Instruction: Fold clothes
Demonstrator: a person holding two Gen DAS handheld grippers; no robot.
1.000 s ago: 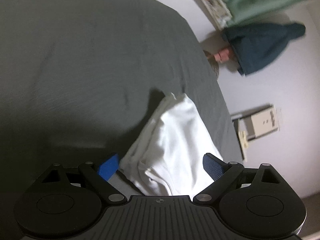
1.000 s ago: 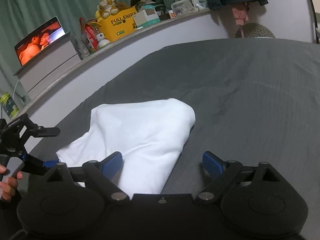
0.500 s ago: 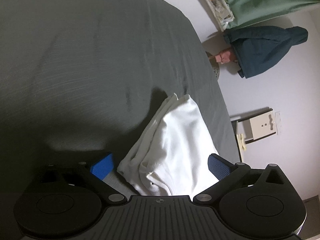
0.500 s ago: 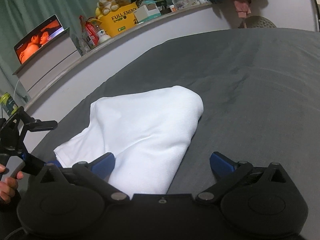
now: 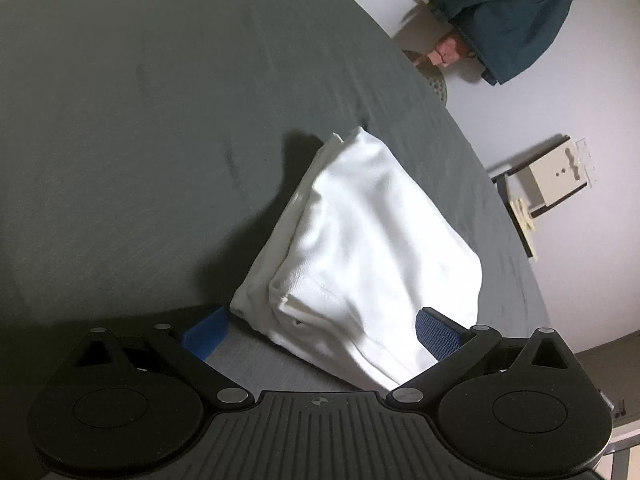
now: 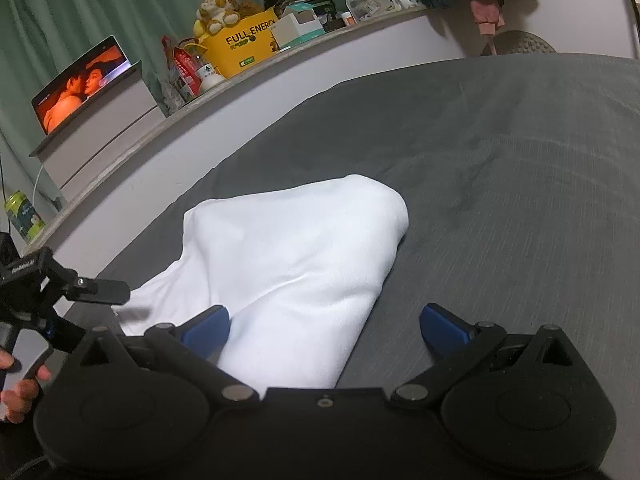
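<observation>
Lying folded, soft white knit garment (image 5: 372, 240), ribbed grey bedsheet (image 5: 140, 120)

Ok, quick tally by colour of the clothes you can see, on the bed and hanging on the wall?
White: 1, the folded garment on the grey bed
Dark teal: 1, the hanging garment on the wall
Total: 2

A bedroom in a home is shown. A bed (image 6: 500, 168) covered by a dark grey sheet fills most of both views. At eleven o'clock in the right wrist view, a ledge (image 6: 248, 92) is crowded with a laptop (image 6: 82, 82), a plush toy (image 6: 216, 12) and a yellow box (image 6: 244, 50), backed by green curtains (image 6: 100, 4). At one o'clock in the left wrist view, a dark blue garment (image 5: 516, 20) is hung on the wall.
</observation>
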